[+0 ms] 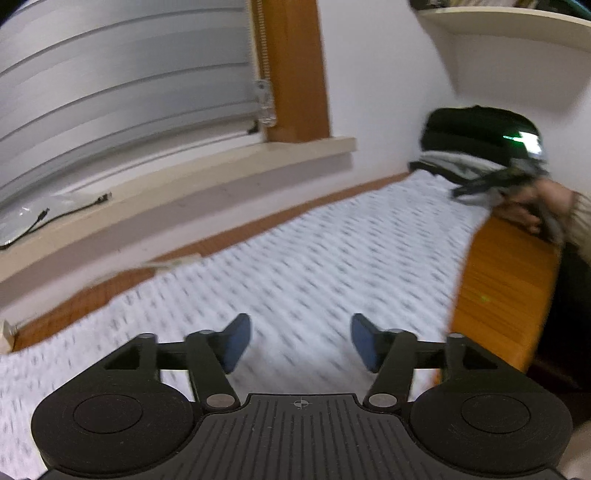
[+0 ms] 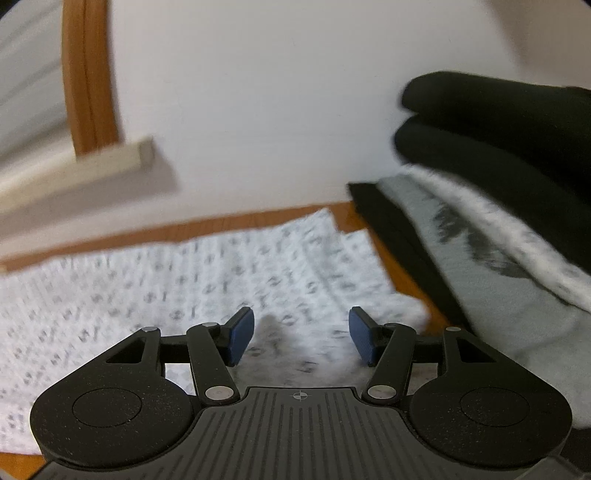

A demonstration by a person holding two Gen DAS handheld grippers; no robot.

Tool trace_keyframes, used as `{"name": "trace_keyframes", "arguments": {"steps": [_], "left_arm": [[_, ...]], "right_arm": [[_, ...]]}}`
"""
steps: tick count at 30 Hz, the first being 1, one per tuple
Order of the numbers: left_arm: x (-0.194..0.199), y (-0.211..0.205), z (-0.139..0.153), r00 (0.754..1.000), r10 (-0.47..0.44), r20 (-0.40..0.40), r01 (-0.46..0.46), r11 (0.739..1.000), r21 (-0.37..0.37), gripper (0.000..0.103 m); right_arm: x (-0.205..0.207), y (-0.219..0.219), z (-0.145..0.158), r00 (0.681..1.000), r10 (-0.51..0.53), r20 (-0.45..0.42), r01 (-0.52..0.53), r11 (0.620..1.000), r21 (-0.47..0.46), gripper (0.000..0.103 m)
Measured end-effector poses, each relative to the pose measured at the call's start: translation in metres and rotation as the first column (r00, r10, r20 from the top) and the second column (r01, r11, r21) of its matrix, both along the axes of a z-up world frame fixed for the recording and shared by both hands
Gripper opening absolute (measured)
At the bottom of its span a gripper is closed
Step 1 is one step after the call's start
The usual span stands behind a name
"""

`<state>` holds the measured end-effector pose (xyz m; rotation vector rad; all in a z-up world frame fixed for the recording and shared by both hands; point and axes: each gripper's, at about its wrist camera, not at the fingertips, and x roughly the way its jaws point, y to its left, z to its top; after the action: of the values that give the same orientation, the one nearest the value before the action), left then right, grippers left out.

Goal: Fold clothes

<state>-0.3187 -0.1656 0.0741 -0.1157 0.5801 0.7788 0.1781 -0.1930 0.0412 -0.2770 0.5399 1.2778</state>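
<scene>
A white garment with a small dark print (image 1: pixel 295 266) lies spread flat on the wooden table (image 1: pixel 506 288). My left gripper (image 1: pixel 301 341) hovers over it, open, with nothing between its blue pads. In the right wrist view the same printed garment (image 2: pixel 207 273) lies below my right gripper (image 2: pixel 301 334), which is open and holds nothing. In the left wrist view the right gripper (image 1: pixel 476 186) shows at the garment's far right corner, held by a hand (image 1: pixel 532 210).
A stack of folded black and grey clothes (image 2: pixel 491 206) sits at the table's right end against the white wall; the clothes stack (image 1: pixel 476 144) also shows far right. A window sill (image 1: pixel 177 192) with a black cable (image 1: pixel 62 216) runs behind the table. A shelf (image 1: pixel 509 22) hangs above.
</scene>
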Motion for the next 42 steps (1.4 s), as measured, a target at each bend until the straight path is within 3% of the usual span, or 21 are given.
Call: {"name": "trace_keyframes", "arguments": {"steps": [2, 8, 11, 17, 20, 22, 24, 28, 31, 34, 38, 42], "left_arm": [[0.008, 0.02, -0.001, 1.0, 0.005, 0.006, -0.005, 1.0, -0.005, 0.071], [0.036, 0.058, -0.006, 0.999, -0.016, 0.043, 0.017, 1.0, -0.01, 0.077], [0.047, 0.068, -0.013, 0.996, -0.036, 0.076, 0.039, 0.998, -0.044, 0.077], [0.053, 0.07, -0.034, 0.996, -0.062, 0.065, 0.068, 0.994, -0.091, 0.078], [0.053, 0.069, -0.041, 0.995, -0.08, 0.056, 0.086, 0.99, -0.116, 0.078], [0.054, 0.068, -0.043, 0.994, -0.094, 0.052, 0.101, 0.986, -0.136, 0.079], [0.055, 0.067, -0.046, 0.993, -0.107, 0.046, 0.113, 0.982, -0.152, 0.08], [0.06, 0.062, -0.048, 0.993, -0.11, 0.03, 0.114, 0.98, -0.162, 0.08], [0.06, 0.063, -0.048, 0.995, -0.094, 0.035, 0.099, 0.98, -0.173, 0.081], [0.057, 0.065, -0.048, 0.995, -0.089, 0.043, 0.096, 0.978, -0.183, 0.081], [0.056, 0.065, -0.048, 0.994, -0.102, 0.027, 0.105, 0.979, -0.175, 0.083], [0.055, 0.065, -0.049, 0.993, -0.12, 0.024, 0.122, 0.977, -0.177, 0.09]], "right_arm": [[0.013, -0.018, 0.004, 0.998, -0.007, -0.07, 0.01, 0.999, 0.046, 0.054], [0.045, -0.054, 0.01, 0.99, -0.078, -0.115, 0.083, 0.996, 0.043, 0.045], [0.051, -0.054, 0.009, 0.987, -0.104, -0.124, 0.109, 0.994, 0.031, 0.045], [0.054, -0.045, 0.012, 0.983, -0.129, -0.129, 0.134, 0.991, 0.029, 0.045], [0.056, -0.041, 0.013, 0.981, -0.141, -0.131, 0.146, 0.989, 0.028, 0.014], [0.057, -0.038, 0.014, 0.98, -0.15, -0.132, 0.154, 0.988, 0.027, 0.004], [0.061, -0.041, 0.016, 0.976, -0.172, -0.135, 0.177, 0.984, 0.027, 0.001], [0.08, -0.063, 0.024, 0.958, -0.249, -0.142, 0.256, 0.966, 0.03, 0.001], [0.077, -0.068, 0.022, 0.967, -0.197, -0.163, 0.204, 0.979, 0.027, 0.002], [0.063, -0.059, 0.015, 0.967, -0.126, -0.219, 0.132, 0.991, 0.012, 0.007], [0.046, -0.04, 0.011, 0.958, -0.093, -0.272, 0.096, 0.995, -0.002, 0.031], [0.045, -0.022, 0.007, 0.952, -0.154, -0.264, 0.146, 0.988, -0.049, 0.033]]}}
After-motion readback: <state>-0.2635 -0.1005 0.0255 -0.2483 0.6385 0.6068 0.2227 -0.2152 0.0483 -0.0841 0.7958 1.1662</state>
